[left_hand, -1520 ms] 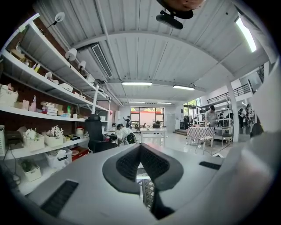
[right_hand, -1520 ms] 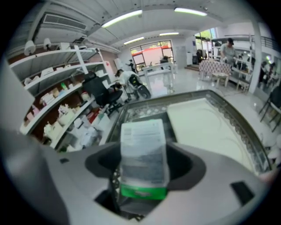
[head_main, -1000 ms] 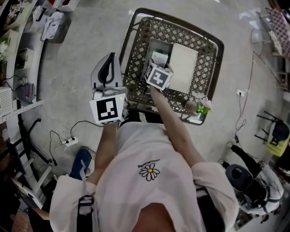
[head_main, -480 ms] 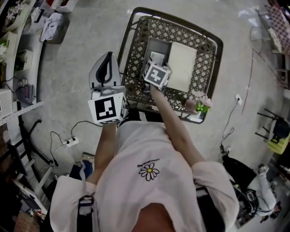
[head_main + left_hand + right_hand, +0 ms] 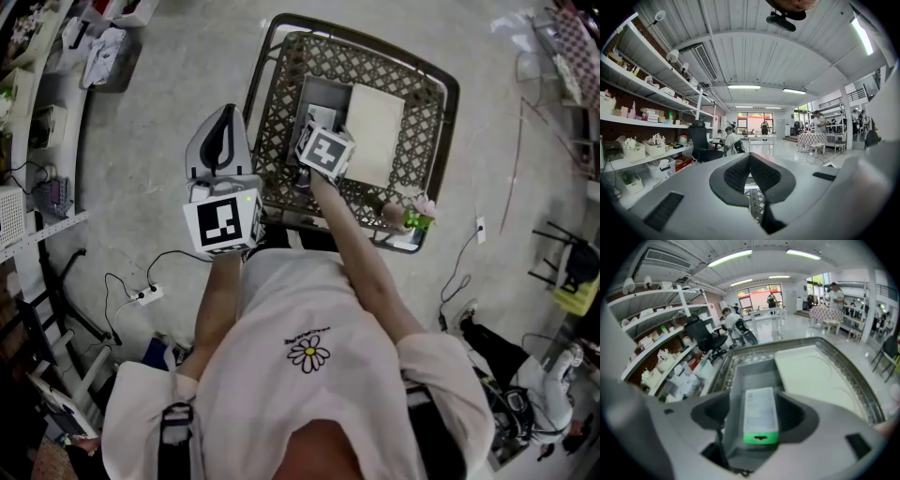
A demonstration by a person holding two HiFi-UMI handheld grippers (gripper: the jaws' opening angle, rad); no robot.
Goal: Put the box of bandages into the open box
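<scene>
Grey concrete floor [image 5: 159, 141], long wall shelves [image 5: 647, 119], white ribbed ceiling [image 5: 740, 51] with strip lights [image 5: 744, 86], black office chair [image 5: 701, 143].
</scene>
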